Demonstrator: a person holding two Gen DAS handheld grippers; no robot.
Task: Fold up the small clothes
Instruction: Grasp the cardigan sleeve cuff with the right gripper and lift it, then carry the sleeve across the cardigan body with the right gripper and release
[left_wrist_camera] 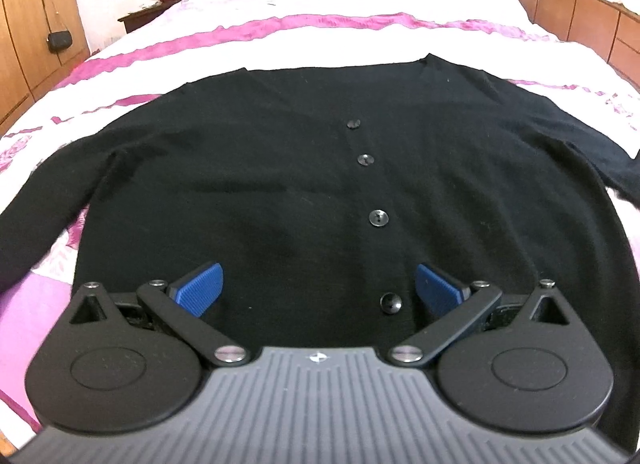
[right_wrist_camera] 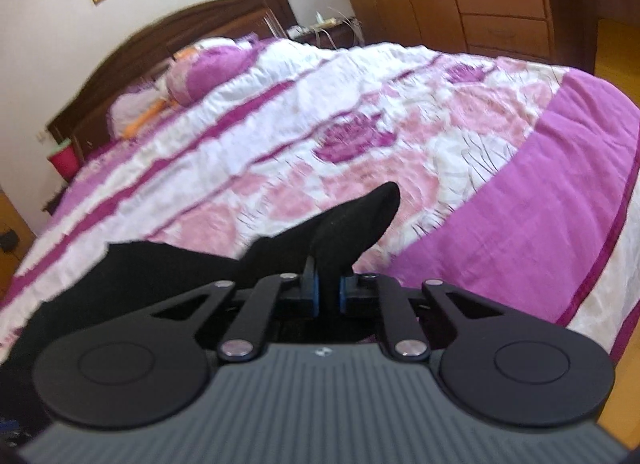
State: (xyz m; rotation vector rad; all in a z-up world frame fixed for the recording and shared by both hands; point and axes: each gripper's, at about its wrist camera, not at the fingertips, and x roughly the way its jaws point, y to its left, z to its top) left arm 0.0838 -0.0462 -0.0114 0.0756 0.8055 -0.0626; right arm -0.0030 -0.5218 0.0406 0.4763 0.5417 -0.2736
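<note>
A black buttoned cardigan (left_wrist_camera: 304, 168) is spread face up on the pink-and-white bedspread (left_wrist_camera: 320, 40), its row of buttons (left_wrist_camera: 378, 218) running down the middle and both sleeves laid out to the sides. The left gripper (left_wrist_camera: 319, 290) is held over the hem with its blue pads (left_wrist_camera: 200, 290) set wide apart — nothing is between them, and the lowest button lies below the gap.

In the right wrist view the right gripper (right_wrist_camera: 326, 290) is closed narrowly on the end of a sleeve (right_wrist_camera: 352, 220); the black cuff sticks out past the pads and appears raised off the bed.

The step in hand is judged to be the folding of this sleeve across the body. It is best done if the cuff is kept pinched firmly and carried in a low arc toward the button line, so that the knit is laid flat rather than dragged. The body could be pinned near the hem by the open left gripper, since a soft knit is easily pulled askew. The sleeve should be released only once it lies smooth — a bunched shoulder would spoil later folds.
</note>
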